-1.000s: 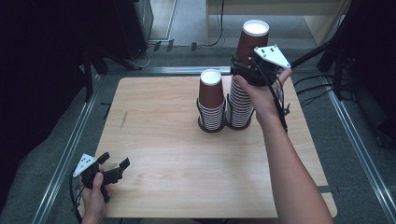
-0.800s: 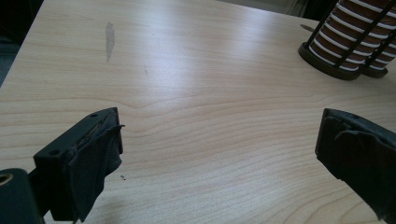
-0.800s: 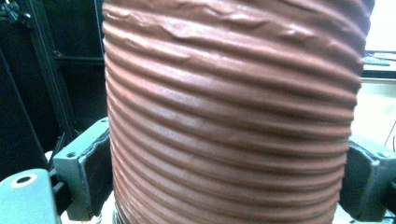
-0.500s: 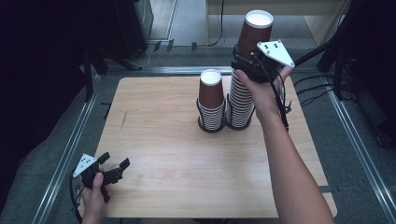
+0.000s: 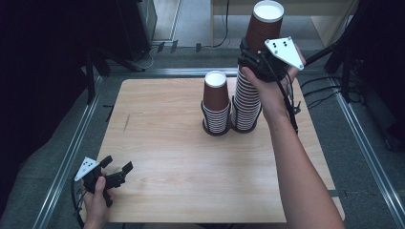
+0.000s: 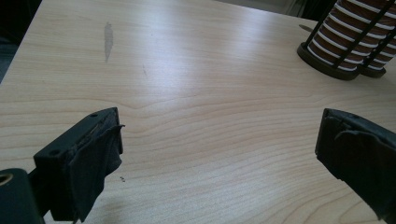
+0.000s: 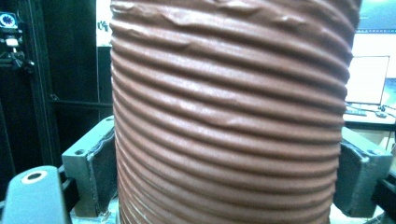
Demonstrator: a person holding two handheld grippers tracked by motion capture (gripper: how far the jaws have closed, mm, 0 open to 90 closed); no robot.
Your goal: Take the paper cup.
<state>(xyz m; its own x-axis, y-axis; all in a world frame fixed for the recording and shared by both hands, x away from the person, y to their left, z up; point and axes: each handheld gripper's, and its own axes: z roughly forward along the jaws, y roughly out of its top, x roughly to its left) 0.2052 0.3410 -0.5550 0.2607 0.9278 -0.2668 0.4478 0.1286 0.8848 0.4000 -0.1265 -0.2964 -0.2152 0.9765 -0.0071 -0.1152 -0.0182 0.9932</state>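
I'm seeing my right gripper [image 5: 254, 56] having just closed, clamping the top cup [image 5: 264, 26] (tall stack [image 5: 247, 102]); left gripper [image 5: 116, 176] is sitting open.

A pale wooden desk [image 5: 191, 157] carries two stacks of brown cups, a short stack [image 5: 216, 109] and just beside it a tall stack [image 5: 247, 102], each in a dark round holder near the far edge.

desk [image 5: 191, 157]: pale wood grain, smooth, slight sheen
top cup [image 5: 264, 26]: brown ribbed paper, matt; white inside
cup stacks [image 5: 217, 102]: brown paper, white rolled rims
jaws: black, matt, with rough worn pads
plate [image 5: 285, 47]: grey, flat, smooth
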